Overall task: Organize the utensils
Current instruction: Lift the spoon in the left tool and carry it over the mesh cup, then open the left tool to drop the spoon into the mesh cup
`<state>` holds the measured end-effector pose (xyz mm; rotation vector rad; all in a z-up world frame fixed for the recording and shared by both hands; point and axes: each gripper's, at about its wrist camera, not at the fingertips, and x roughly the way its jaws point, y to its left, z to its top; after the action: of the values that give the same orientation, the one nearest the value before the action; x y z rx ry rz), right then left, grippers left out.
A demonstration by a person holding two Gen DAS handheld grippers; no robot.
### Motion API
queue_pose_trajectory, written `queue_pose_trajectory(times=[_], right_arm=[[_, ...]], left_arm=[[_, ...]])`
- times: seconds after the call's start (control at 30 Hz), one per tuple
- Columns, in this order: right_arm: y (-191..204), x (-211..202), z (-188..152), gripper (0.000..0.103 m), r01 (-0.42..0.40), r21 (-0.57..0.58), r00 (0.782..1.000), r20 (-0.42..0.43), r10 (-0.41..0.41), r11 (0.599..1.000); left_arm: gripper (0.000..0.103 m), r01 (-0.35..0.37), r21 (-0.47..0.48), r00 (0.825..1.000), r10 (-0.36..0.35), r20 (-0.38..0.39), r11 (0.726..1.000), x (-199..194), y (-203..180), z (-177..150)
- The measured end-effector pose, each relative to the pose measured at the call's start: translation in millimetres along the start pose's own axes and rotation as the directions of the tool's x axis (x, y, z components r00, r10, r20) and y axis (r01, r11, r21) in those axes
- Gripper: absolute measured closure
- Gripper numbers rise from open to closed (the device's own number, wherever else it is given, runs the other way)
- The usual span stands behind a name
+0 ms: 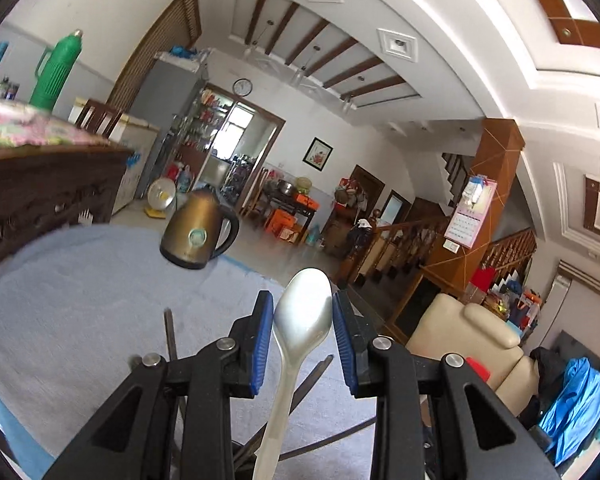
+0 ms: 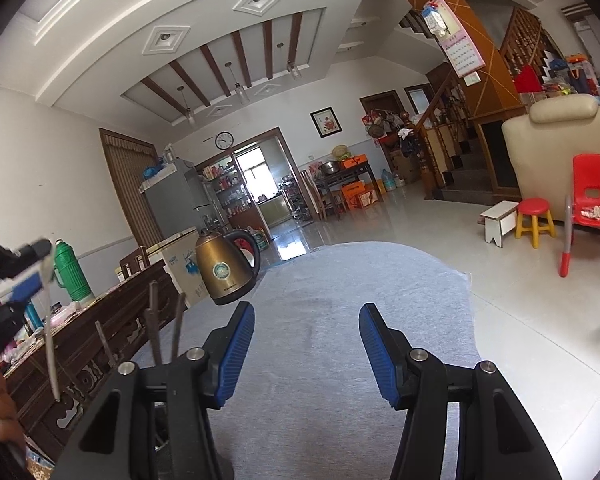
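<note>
The left gripper clamps the bowl of a white plastic spoon above the blue-grey cloth-covered tabletop. The right gripper stands half open and empty, facing a bronze electric kettle.

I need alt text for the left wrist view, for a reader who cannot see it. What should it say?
The left gripper holds a silver spoon by its bowl between blue pads, handle hanging down toward the camera. Beyond lie a pale blue table cover and a bronze electric kettle, with dark chopsticks standing just behind the gripper. A large living room fills the background.
</note>
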<state>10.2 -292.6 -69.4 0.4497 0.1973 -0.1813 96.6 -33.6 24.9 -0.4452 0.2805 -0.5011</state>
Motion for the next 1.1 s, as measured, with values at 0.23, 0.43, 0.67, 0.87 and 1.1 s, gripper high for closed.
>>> queue_pose_trajectory(times=[0.23,0.43,0.67,0.87,1.1], right_arm=[[-25,18,-8,0.045,0.019,0.064,0.999,-0.052,-0.016,0.998],[-36,23,-12,0.045,0.024,0.079,0.998,-0.065,-0.019,0.997],[-42,21,-18,0.045,0.021,0.095,0.997,-0.071,-0.014,0.995],[-37,17,-14,0.045,0.016,0.083,0.998,-0.059,-0.011,0.996],[-23,9,-11,0.045,0.008,0.049,0.999,-0.049,-0.005,0.999]], left_arm=[[0.071,-0.028,-0.022,1.0,0.028,0.004,0.999,23,5,-24],[0.071,-0.1,0.019,0.994,0.101,-0.04,0.995,31,3,-47],[0.071,-0.14,0.04,0.988,0.142,-0.058,0.989,39,7,-61],[0.071,-0.15,0.052,0.986,0.154,-0.068,0.987,34,8,-64],[0.071,-0.144,0.118,0.985,0.154,-0.076,0.982,16,-8,-58]])
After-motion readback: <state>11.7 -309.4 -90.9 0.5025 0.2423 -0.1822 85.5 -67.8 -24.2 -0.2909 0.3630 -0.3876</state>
